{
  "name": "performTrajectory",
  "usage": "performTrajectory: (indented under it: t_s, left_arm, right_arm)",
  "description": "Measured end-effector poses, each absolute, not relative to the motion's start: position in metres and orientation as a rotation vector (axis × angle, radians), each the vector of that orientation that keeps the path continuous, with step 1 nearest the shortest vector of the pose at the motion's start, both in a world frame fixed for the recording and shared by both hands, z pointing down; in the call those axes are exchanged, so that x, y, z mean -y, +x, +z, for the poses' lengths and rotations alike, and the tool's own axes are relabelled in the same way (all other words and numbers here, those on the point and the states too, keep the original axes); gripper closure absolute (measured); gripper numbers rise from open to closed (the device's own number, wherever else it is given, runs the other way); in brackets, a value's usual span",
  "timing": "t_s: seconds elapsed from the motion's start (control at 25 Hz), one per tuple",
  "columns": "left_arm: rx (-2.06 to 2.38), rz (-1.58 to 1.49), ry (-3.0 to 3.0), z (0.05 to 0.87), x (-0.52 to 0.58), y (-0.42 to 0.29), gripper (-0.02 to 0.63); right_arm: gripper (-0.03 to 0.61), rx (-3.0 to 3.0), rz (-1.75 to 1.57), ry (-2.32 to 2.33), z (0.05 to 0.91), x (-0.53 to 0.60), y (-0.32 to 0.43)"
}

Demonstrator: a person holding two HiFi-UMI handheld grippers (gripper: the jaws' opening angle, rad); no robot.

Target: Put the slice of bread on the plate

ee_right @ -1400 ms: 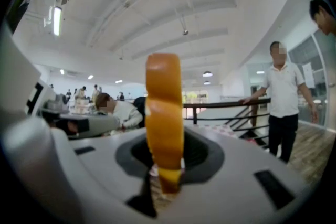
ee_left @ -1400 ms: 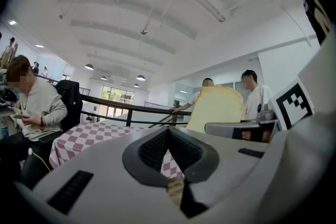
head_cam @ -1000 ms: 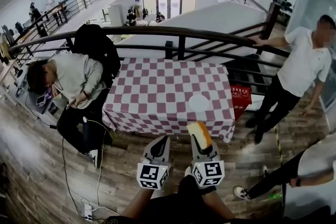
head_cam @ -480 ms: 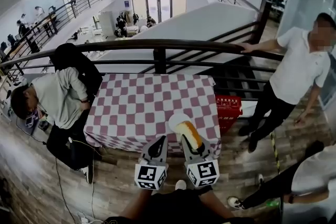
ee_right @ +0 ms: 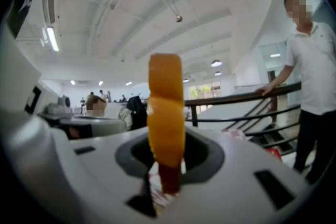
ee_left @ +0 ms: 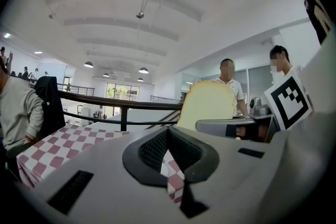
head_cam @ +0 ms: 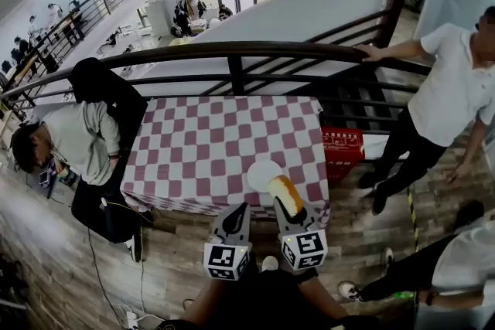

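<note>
Right gripper (head_cam: 290, 211) pinches the slice of bread (head_cam: 282, 189), held on edge and upright, crust facing its camera, lower end clamped between the pads. Left gripper (head_cam: 234, 212) sits just beside it, fingers pressed together at the tips with nothing in them. In the head view the bread is at the table's (head_cam: 193, 143) near edge, right half, overlapping the near-right rim of the white plate (head_cam: 259, 170); can't tell contact. Seated person (head_cam: 73, 143) at left edge, red crate (head_cam: 343, 144) off right edge.
</note>
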State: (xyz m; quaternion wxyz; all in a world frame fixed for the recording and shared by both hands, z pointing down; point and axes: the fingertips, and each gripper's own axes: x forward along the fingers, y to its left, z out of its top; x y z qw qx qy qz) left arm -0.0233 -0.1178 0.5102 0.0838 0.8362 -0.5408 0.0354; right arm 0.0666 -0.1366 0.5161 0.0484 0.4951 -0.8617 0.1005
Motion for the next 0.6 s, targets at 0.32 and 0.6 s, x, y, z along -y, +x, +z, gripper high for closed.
performTrajectory:
  t_s: [0.32,0.6]
  left_arm:
    - [1.551,0.144,2.464,0.541,0.173,-0.024,0.594]
    - [1.485,0.232,2.445,0.564,0.227,-0.025,0.594]
  right_arm:
    - [0.482,2.497,0.437,1.506,0.556,0.189,0.069]
    - [0.482,2.419,0.569,1.472,0.591,0.231,0.065]
